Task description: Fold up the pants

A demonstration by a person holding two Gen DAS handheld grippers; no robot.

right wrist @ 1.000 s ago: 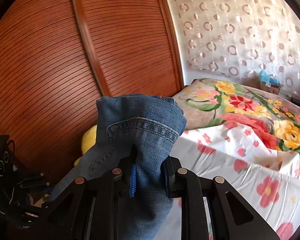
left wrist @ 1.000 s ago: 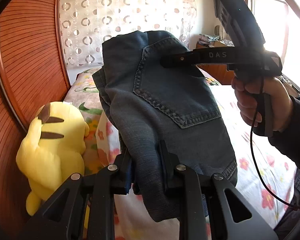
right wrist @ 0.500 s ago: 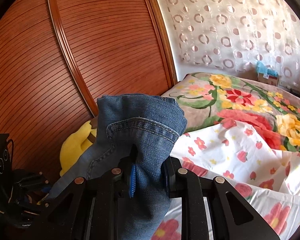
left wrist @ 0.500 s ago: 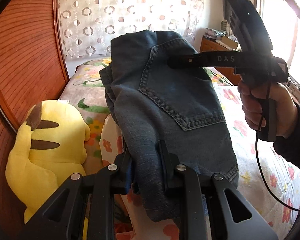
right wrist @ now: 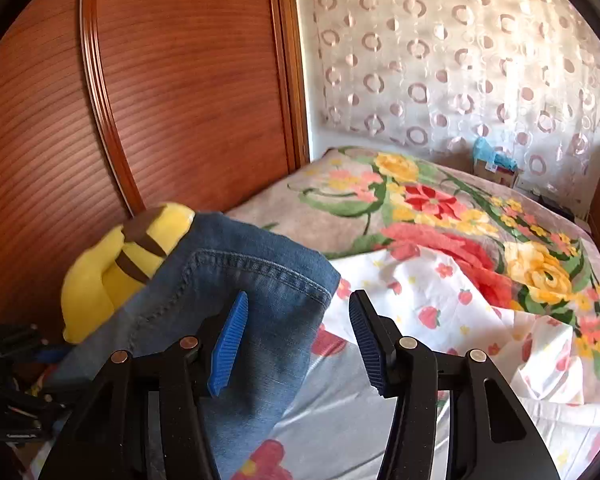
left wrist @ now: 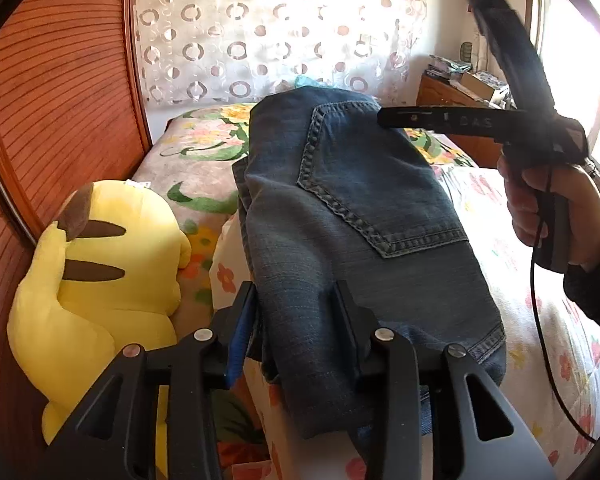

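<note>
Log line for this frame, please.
release | folded jeans on bed | left gripper, right gripper just opening

Your left black two-finger gripper (left wrist: 296, 320) tilts downward, and its fingers (left wrist: 346, 312) have just been opening; folded blue denim pants (left wrist: 352, 216) lie between them, and whether the pads press on the cloth cannot be told. Your right black gripper with blue ribbed pads (right wrist: 296, 340) has just been opening too (the gap is plain in its own view), with the denim touching only the left pad. Your right hand (left wrist: 552, 208) is wrapped around the handle, dark sleeve at the wrist.
</note>
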